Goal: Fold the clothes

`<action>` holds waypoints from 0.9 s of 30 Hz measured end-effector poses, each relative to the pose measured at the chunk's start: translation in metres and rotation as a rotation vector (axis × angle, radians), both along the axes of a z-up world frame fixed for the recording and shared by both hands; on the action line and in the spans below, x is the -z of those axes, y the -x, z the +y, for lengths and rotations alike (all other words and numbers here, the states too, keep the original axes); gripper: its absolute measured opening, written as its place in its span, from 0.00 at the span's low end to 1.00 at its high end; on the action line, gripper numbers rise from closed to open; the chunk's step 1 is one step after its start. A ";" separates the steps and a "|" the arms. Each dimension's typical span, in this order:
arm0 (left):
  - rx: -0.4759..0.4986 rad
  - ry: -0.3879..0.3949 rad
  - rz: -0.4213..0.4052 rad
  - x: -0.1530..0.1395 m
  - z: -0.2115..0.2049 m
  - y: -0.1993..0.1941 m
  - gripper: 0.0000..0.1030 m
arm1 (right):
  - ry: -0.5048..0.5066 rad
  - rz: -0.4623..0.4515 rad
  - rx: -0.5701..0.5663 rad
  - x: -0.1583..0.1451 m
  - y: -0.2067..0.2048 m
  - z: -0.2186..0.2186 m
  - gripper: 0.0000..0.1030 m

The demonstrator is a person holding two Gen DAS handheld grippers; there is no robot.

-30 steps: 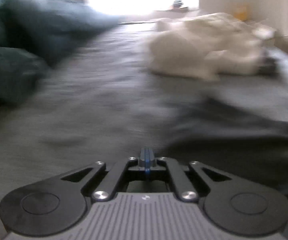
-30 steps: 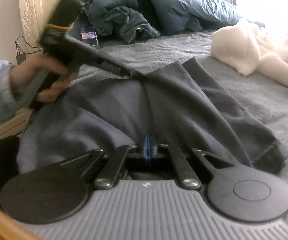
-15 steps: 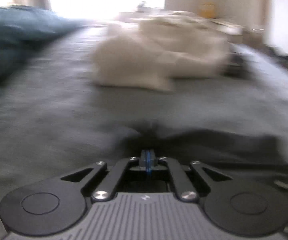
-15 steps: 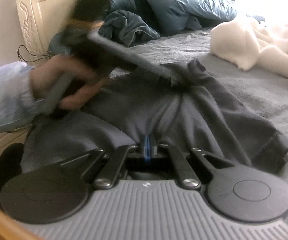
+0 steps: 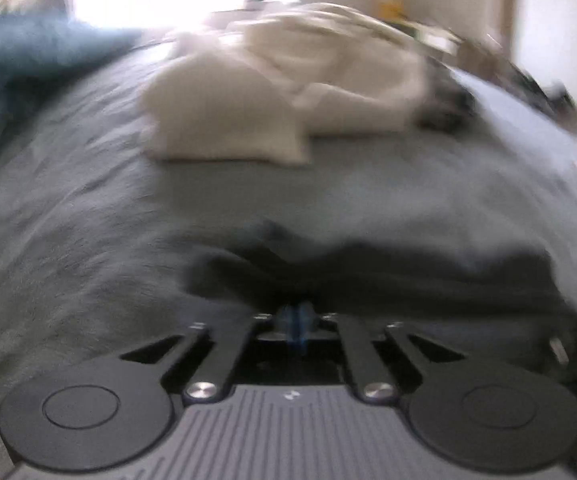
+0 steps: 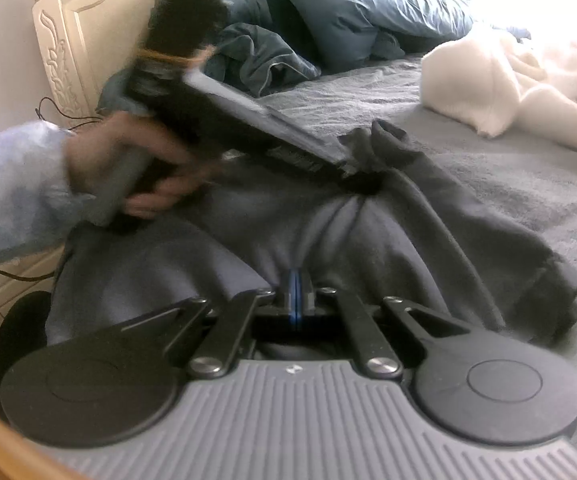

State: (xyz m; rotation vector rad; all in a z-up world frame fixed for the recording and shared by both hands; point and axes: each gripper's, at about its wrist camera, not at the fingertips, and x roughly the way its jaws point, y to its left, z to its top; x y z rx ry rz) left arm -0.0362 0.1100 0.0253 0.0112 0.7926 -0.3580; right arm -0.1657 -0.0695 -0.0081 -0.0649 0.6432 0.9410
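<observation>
A bedroom: a bed (image 6: 528, 184) covered in a grey blanket, a carved cream headboard (image 6: 60, 40) at the far left, a rumpled blue duvet (image 6: 328, 12) against it and a heap of white clothes (image 6: 500, 80) towards the bright window. The task's thing, a dark garment (image 6: 388, 240), lies bunched on the blanket near the bed's edge.

The left tongs (image 6: 352, 166) come in from the person's hand (image 6: 136, 168) (pale blue sleeve behind it) and are pressed together on a gathered fold at the garment's far edge, which stands up in a peak. The right tongs (image 6: 296, 292) are likewise pressed together, pinching the near part of the same cloth; creases run from their tips. The left wrist view is blurred but shows its own tongs (image 5: 296, 316) closed at the dark fabric.

Judgement: the step in hand is drawing one edge of the garment across for a first fold. The next move calls for carrying the left pinch over and down, laying the fold flat, with the right pinch anchoring, before either lets go.
</observation>
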 end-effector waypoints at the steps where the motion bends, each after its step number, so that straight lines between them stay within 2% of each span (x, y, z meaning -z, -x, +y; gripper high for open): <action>1: -0.070 0.007 -0.002 -0.003 0.010 -0.008 0.03 | 0.000 0.000 0.000 0.000 0.000 0.000 0.00; 3: -0.234 -0.085 -0.044 -0.015 0.026 -0.011 0.03 | 0.001 -0.001 -0.001 -0.001 0.001 0.000 0.00; 4: -0.275 -0.104 -0.071 -0.024 0.031 -0.006 0.03 | 0.002 -0.005 0.000 -0.001 0.002 0.000 0.00; 7: -0.236 -0.009 -0.110 -0.055 0.043 0.038 0.05 | 0.007 -0.015 0.001 -0.001 0.004 0.000 0.00; 10: -0.130 -0.025 -0.102 -0.066 0.027 0.101 0.15 | 0.010 -0.020 0.002 -0.001 0.004 0.001 0.00; 12: -0.073 -0.038 -0.034 -0.049 0.009 0.135 0.17 | 0.013 -0.026 0.003 -0.001 0.005 0.001 0.00; 14: -0.051 -0.099 0.038 -0.023 -0.004 0.171 0.16 | 0.016 -0.030 0.003 -0.001 0.006 0.001 0.00; 16: -0.079 -0.154 -0.003 -0.007 -0.007 0.206 0.15 | 0.016 -0.028 0.000 -0.001 0.005 -0.001 0.00; 20: -0.159 -0.144 0.008 -0.010 -0.001 0.247 0.15 | 0.023 -0.029 -0.001 -0.004 0.005 -0.005 0.00; 24: -0.208 -0.091 0.006 -0.011 0.009 0.264 0.13 | 0.029 -0.039 0.007 -0.013 0.011 -0.014 0.00; 27: -0.197 -0.096 -0.018 -0.008 0.005 0.259 0.14 | -0.008 -0.060 0.022 -0.034 0.029 -0.022 0.10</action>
